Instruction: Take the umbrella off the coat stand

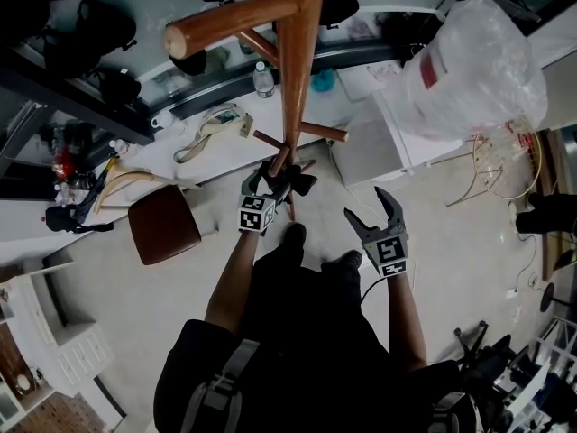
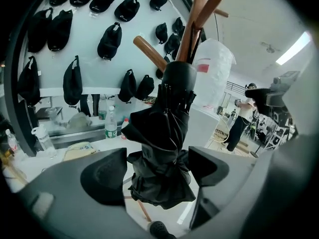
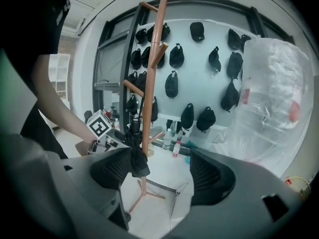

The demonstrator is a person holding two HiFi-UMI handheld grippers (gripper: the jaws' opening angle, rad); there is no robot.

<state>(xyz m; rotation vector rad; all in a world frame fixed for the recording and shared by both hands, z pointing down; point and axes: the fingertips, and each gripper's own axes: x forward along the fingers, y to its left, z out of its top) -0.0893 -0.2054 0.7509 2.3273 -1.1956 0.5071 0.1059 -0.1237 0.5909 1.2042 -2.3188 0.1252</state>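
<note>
We hold the left gripper [image 1: 284, 180] up to the coat stand [image 1: 296, 79], its jaws spread wide on either side of the folded black umbrella [image 2: 162, 143] and not pressing on it. The umbrella hangs upright against the stand's pole, its top just under a peg. Our right gripper [image 1: 363, 203] is open and empty, off to the right of the pole.

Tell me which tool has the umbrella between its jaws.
The left tool: its open jaws flank the black umbrella; the right tool is open and empty.
</note>
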